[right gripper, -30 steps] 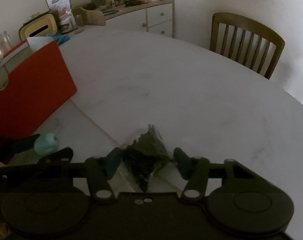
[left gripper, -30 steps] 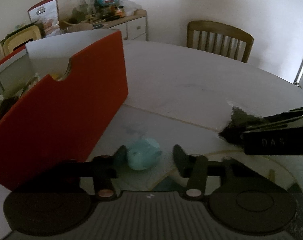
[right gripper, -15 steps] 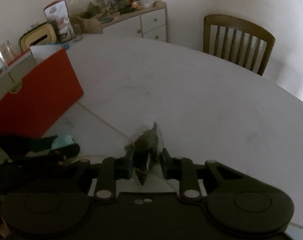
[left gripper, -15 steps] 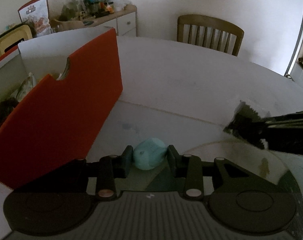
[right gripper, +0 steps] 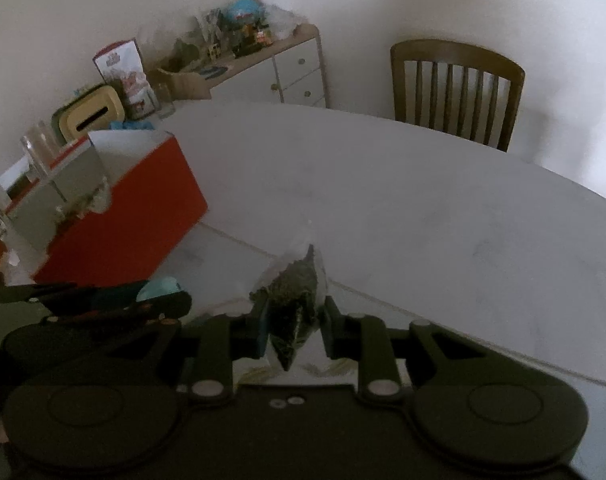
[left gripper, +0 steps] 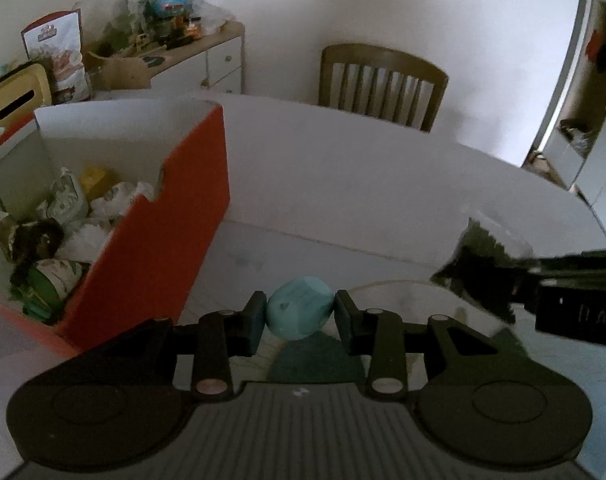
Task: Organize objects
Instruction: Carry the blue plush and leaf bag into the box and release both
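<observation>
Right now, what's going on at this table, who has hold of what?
A person is tidying with a gripper in each hand. The left gripper is shut on a teal ball. The right gripper is shut on a clear bag of dark dried stuff. Both items are held above the white table. The open red box, already holding packets, stands to the left.

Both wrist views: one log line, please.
left claw: shut on teal ball | right claw: shut on dark bag | red box: open

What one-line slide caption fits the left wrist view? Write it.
Left gripper clamps pale blue rounded object beside open red box.
</observation>
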Tool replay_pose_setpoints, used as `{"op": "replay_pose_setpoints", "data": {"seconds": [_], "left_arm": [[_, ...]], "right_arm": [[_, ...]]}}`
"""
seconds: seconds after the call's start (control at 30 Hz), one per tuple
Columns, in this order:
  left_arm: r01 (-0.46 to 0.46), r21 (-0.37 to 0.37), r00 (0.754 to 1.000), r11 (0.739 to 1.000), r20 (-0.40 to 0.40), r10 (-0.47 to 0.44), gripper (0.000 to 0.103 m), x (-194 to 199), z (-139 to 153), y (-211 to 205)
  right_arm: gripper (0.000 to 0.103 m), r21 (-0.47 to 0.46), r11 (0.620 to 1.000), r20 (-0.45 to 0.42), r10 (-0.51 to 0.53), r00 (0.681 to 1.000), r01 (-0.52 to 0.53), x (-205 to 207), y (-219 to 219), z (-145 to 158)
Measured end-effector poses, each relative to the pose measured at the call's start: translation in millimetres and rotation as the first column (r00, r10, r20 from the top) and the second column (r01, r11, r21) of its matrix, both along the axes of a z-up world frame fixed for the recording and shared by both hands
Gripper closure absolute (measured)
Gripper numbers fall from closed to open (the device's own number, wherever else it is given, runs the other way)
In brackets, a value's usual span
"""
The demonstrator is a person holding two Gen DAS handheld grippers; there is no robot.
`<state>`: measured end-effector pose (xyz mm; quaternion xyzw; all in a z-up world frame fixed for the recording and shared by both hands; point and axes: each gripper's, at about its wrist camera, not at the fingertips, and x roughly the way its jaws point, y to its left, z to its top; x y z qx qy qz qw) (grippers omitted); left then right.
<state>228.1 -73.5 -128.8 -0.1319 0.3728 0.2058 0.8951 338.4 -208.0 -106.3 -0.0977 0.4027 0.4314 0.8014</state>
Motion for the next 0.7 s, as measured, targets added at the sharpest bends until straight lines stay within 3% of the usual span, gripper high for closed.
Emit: {"op": "replay_pose_setpoints", "data": {"seconds": [0.3,0.7], "left_arm": [[0.055,-0.085,0.998,0.995,0.034,-0.052,0.067,-35,33,28],[0.094,-0.064,0.995,0.993,0.039,-0.092,0.067,-81,69,92]], "right_arm": [[0.079,0.028,0.999,0.015,-0.027,1.000,0.026,-38,-2,35],[0.079,0.060,0.997,0.037,-0.052,0.998,0.049,-93,35,70]]}}
